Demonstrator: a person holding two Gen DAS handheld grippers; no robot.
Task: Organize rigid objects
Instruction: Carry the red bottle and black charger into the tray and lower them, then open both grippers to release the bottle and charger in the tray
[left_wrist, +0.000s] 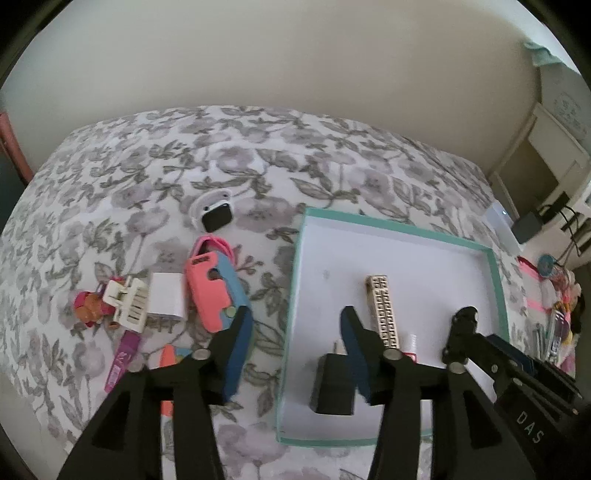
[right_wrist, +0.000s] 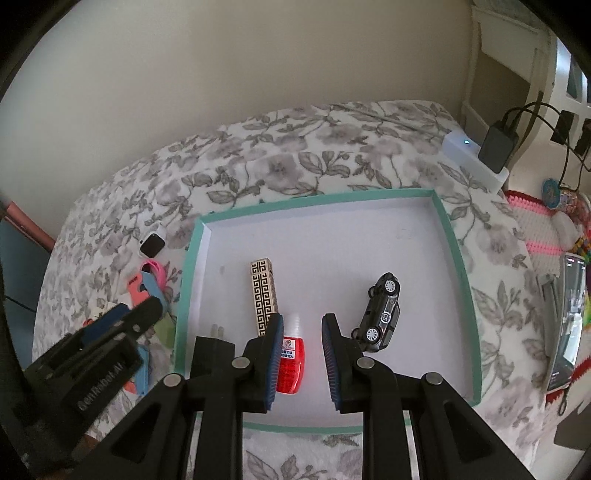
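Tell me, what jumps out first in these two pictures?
A shallow white box with a teal rim sits on the floral bedspread, holding a gold-and-black patterned bar, a red bottle, a black plug adapter and a dark toy car on its side. Left of the box lies a bright pile led by a coral and blue phone case. Both grippers' black fingers stand open, holding nothing.

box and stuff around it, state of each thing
box: open, lidless
toy car: in box, on its side
patterned case: lying flat in box
black charger: lying in box
red bottle: lying in box
left gripper: open, empty
right gripper: open, empty
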